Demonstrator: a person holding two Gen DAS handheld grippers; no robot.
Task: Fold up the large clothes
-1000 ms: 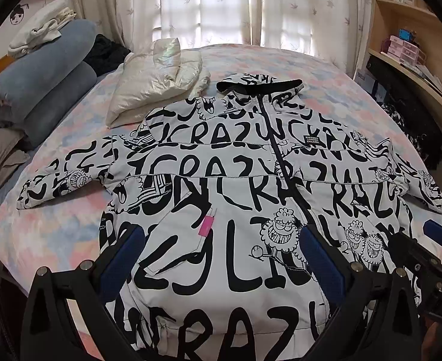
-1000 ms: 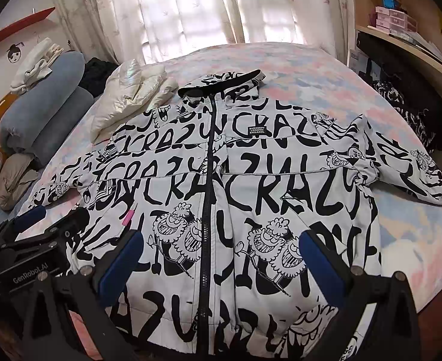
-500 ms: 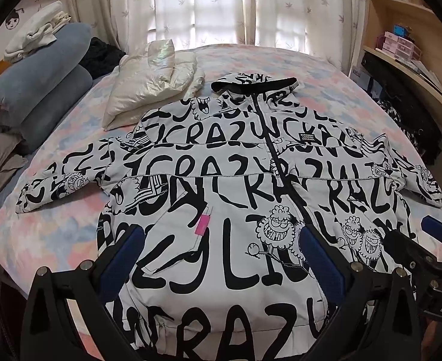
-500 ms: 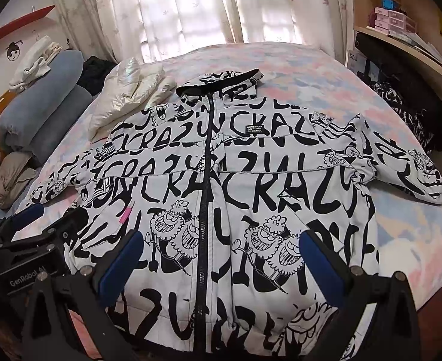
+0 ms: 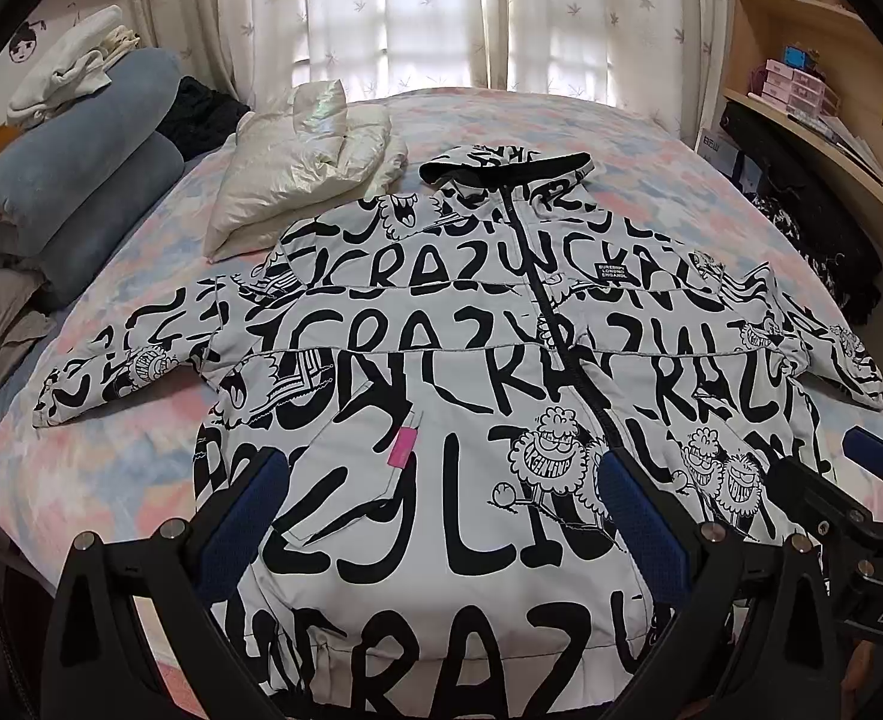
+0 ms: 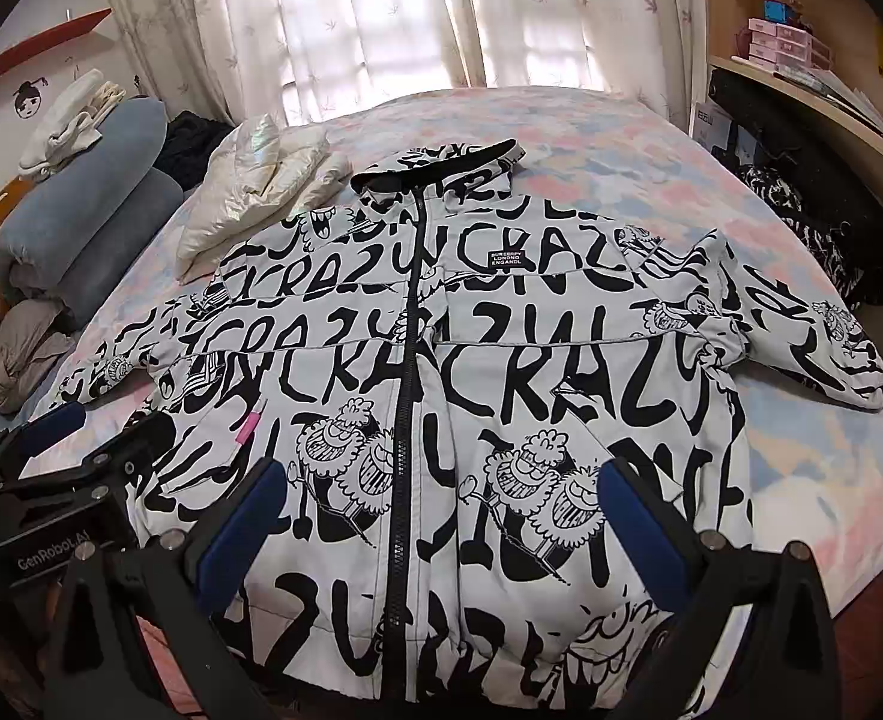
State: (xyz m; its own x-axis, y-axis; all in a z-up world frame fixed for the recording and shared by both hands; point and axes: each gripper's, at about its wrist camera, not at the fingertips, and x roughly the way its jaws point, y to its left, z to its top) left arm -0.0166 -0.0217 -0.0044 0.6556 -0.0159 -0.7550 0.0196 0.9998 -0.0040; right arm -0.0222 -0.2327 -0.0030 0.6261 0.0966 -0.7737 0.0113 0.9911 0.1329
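The printed jacket (image 5: 441,360) lies face up and zipped on the bed (image 5: 99,468), hem toward me, collar toward the curtains, both sleeves spread out to the sides; its pale shell is covered in black lettering and cartoon figures, with a small pink tag (image 5: 404,449) near the pocket. I hold my left gripper (image 5: 441,516) and right gripper (image 6: 441,516) above the hem, each with jaws wide apart and nothing between them. Nothing is folded yet, by my reading, so I would start with a sleeve: pinch the cuff cleanly, carry it across the chest without dragging the body, and keep the padded cloth flat. A folded cream jacket (image 5: 303,174) sits just beside the left shoulder; rolled blue bedding (image 5: 75,180) lies further left.
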